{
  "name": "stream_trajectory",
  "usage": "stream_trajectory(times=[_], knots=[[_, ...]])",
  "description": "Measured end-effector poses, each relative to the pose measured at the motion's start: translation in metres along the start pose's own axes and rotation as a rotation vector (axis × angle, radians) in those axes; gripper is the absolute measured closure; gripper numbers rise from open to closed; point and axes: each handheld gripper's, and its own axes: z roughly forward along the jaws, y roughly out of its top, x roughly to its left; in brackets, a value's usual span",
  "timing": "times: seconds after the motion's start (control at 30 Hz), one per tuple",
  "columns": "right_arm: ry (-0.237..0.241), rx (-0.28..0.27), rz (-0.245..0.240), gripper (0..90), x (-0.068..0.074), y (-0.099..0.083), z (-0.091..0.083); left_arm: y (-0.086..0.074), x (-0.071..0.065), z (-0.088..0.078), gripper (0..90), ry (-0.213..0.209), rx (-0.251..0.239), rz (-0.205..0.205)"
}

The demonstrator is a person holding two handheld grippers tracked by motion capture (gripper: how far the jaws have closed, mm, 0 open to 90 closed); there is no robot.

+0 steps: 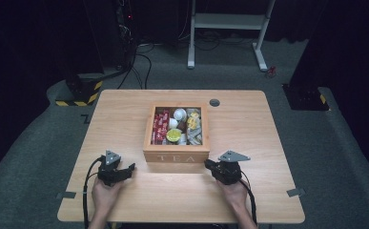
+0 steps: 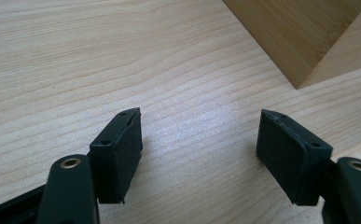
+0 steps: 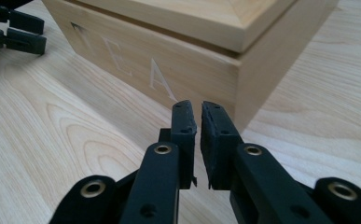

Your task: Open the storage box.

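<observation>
Two grippers rest low over the wooden table, one at each near corner of a wooden tea box. The box stands at the middle of the table, its lid off or open so the compartments show from above. Its near wall bears the word "TEA" in pale capital letters, readable in the high view and again, slanted, in the right gripper view. Inside lie red packets at the left, white round pods in the middle, a yellow-topped pod nearer, and yellow-printed sachets at the right; their print is too small to read.

The left gripper sits just left of the box's near left corner, its jaws standing wide apart over bare wood with nothing between them. The right gripper sits just right of the near right corner, pointing at it; its jaws are drawn nearly together, a thin gap left, holding nothing.

A round grey grommet sits in the table beyond the box.
</observation>
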Motion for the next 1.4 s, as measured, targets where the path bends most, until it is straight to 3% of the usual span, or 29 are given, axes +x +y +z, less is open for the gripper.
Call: stream_trajectory(times=[0.47,0.6,0.87,1.4], knots=[[-0.006,-0.016,-0.037,89.9,0.009,0.013,0.012,0.0,0.0,0.0,31.4,-0.002,0.0,-0.003],[0.002,0.001,-0.039,89.9,0.011,0.016,0.015,0.0,0.001,0.0,31.3,-0.006,0.0,-0.006],[0.0,0.023,-0.008,89.9,0.012,0.018,0.023,0.0,0.001,0.0,30.9,-0.007,0.001,-0.004],[0.007,-0.019,-0.009,89.9,0.016,0.026,0.019,0.0,0.001,0.0,30.7,-0.007,0.001,-0.003]])
